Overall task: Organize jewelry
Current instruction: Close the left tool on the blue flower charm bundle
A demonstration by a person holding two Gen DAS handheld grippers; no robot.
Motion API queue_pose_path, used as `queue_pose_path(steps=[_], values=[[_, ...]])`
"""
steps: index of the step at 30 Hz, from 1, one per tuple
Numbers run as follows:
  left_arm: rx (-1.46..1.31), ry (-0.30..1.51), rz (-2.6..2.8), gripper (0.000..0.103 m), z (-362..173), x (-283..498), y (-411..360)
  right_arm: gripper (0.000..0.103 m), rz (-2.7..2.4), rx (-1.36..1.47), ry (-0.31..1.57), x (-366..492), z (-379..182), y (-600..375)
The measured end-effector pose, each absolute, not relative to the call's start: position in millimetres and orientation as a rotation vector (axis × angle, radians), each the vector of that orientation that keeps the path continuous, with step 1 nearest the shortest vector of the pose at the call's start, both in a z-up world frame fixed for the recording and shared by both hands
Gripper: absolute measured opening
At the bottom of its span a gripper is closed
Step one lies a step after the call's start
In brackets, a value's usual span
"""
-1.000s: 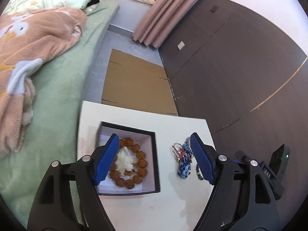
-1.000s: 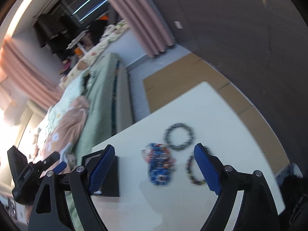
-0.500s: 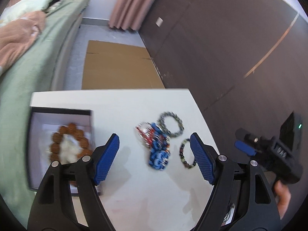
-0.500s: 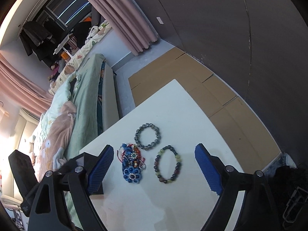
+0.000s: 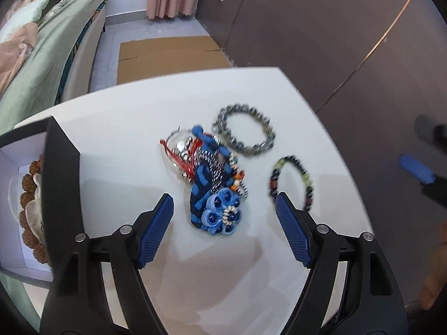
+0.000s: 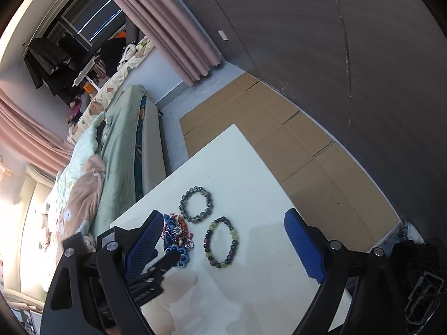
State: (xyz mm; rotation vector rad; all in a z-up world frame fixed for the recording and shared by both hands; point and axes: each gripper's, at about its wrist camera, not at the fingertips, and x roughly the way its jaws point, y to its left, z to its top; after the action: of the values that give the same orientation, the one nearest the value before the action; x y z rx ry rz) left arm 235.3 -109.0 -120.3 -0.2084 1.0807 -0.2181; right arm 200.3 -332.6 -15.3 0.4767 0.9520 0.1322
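Left wrist view: left gripper (image 5: 223, 223) is held above the white table (image 5: 125, 139), jaws wide apart, nothing between the pads. The tangled blue and red jewelry pile (image 5: 209, 184) sits mid-table, right ahead of the fingertips. The grey bead bracelet (image 5: 244, 131) lies just beyond it toward the far edge; the multicolour bead bracelet (image 5: 292, 181) lies beside the pile, toward the right edge. The open box (image 5: 60, 167) stands at the left edge, with a brown bead bracelet (image 5: 26, 184) already laid in it. Step is judged as approach for the next pick, the blue pile being the likely target.

Right wrist view: right gripper (image 6: 223, 243) is also spread wide and empty, held over the multicolour bead bracelet (image 6: 222, 243). Next move calls for lowering the left jaws around the pile, closing on the bulk rather than a loose strand, then carrying it to the box.
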Motion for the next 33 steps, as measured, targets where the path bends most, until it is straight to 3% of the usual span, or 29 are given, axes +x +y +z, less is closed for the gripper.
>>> queue_pose_path(steps=[7,9,10,11,24,29,31,33], values=[[-0.137,1.078,-0.182,0.071,-129.6,233.5,-118.2,0.086,0.111,0.44,0.966,201.6,-16.7,-333.4],[-0.12,1.069,-0.162,0.057,-129.2,232.5,-118.5,0.086,0.112,0.438,0.967,202.5,-16.9,-333.5],[-0.117,1.067,-0.152,0.038,-128.4,232.1,-116.3,0.086,0.112,0.434,0.97,203.3,-17.4,-332.8],[-0.135,1.072,-0.16,0.027,-128.1,232.8,-113.1,0.086,0.112,0.429,0.974,203.8,-18.1,-331.8],[-0.287,1.01,-0.233,0.024,-96.2,232.3,-87.9,0.084,0.134,0.354,1.056,218.7,-40.6,-316.0],[-0.343,0.977,-0.264,0.024,-79.1,230.0,-74.2,0.07,0.166,0.331,1.105,227.3,-54.3,-305.1],[-0.357,0.963,-0.268,0.024,-72.8,229.3,-69.7,0.056,0.171,0.317,1.131,230.6,-61.4,-298.8],[-0.373,0.948,-0.275,0.024,-66.5,228.2,-64.3,0.049,0.17,0.29,1.154,233.2,-67.4,-291.0]])
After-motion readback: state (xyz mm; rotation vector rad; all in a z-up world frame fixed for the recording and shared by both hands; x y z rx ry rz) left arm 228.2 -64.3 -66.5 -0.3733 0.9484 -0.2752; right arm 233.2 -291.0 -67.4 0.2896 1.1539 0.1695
